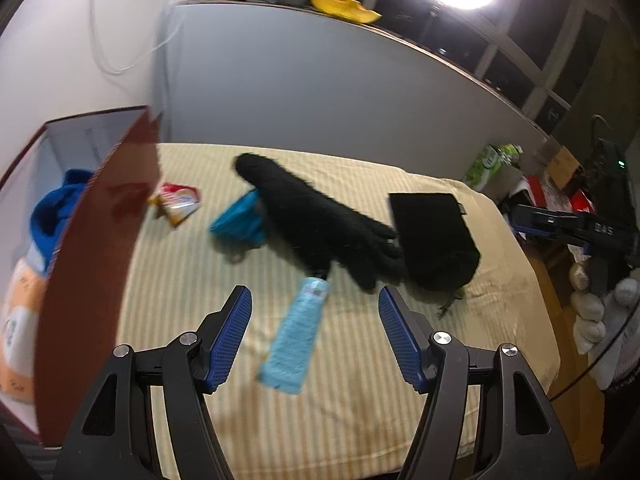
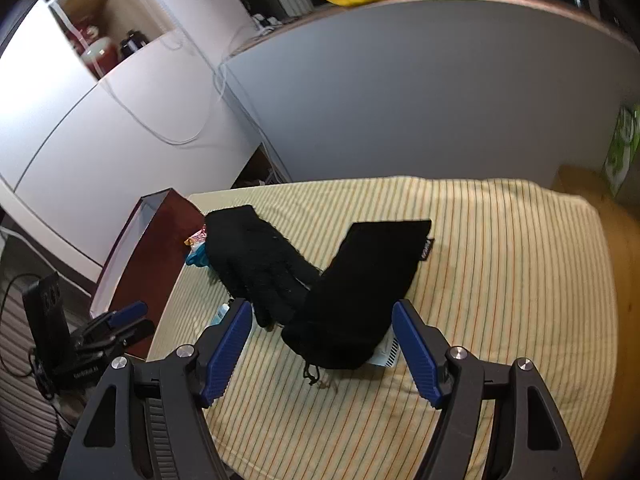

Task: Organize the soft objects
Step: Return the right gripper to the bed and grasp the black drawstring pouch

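Far left there's a dark red box [image 1: 100,240] with blue cloth [image 1: 60,204] inside, sitting at the edge of the striped bench [image 1: 360,400]. Then a snack packet [image 1: 178,202], a teal item [image 1: 240,220], a fuzzy black glove [image 1: 316,220] overlapping a black pouch [image 1: 436,236]. A light blue tube [image 1: 296,344] lies ahead of the left gripper [image 1: 315,336]. Both it and the right gripper [image 2: 322,350] have fingers spread wide, holding nothing.

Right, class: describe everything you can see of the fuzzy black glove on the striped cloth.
The black glove looks like fuzzy knit fabric, limp and lying flat on the striped cloth. Its cuff points toward the red box; its fingers reach the black pouch and seem to touch it. It partly covers a teal cloth item and one end of a light blue tube. Neither gripper touches it.
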`<act>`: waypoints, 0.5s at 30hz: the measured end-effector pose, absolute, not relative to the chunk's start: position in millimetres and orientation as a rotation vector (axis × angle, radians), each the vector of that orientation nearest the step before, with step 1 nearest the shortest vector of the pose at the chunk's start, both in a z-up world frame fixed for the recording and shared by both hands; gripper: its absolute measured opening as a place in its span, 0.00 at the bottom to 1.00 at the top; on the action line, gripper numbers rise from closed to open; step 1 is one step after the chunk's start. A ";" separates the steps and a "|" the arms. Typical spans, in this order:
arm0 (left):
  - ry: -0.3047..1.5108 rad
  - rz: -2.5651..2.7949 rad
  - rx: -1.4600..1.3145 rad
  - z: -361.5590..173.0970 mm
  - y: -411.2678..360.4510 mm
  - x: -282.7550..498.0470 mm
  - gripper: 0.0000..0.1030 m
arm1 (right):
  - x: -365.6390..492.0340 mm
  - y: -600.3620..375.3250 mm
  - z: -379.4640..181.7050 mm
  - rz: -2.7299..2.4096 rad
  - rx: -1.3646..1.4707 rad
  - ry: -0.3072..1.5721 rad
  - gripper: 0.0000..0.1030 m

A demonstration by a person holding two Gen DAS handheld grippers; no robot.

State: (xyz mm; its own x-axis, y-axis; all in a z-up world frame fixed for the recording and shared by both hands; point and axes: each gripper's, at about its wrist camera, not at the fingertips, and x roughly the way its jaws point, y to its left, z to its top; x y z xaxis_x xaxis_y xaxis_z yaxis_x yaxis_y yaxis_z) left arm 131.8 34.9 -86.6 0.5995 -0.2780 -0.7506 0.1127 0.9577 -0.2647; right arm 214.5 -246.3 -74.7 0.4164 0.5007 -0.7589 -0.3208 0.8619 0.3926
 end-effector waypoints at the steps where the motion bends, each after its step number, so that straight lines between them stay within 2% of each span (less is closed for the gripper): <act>1: 0.903 -0.238 -0.190 -86.6 29.0 134.4 0.64 | 217.0 -248.9 -78.3 0.517 0.209 1.027 0.67; 12: 0.977 -0.381 -0.162 -107.8 -43.4 174.0 0.63 | 245.2 -263.3 -112.5 0.508 0.252 1.109 0.67; 15: 1.001 -0.400 -0.134 -117.9 -59.4 179.4 0.62 | 252.6 -263.7 -118.7 0.513 0.254 1.131 0.61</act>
State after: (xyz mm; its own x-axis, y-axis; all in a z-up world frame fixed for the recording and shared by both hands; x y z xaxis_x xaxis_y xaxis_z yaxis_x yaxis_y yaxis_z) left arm 179.4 -59.4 -117.9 0.4739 -0.3866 -0.7911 0.2649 0.9194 -0.2906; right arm 252.6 -263.7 -118.7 0.3263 0.5120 -0.7946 -0.2610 0.8567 0.4448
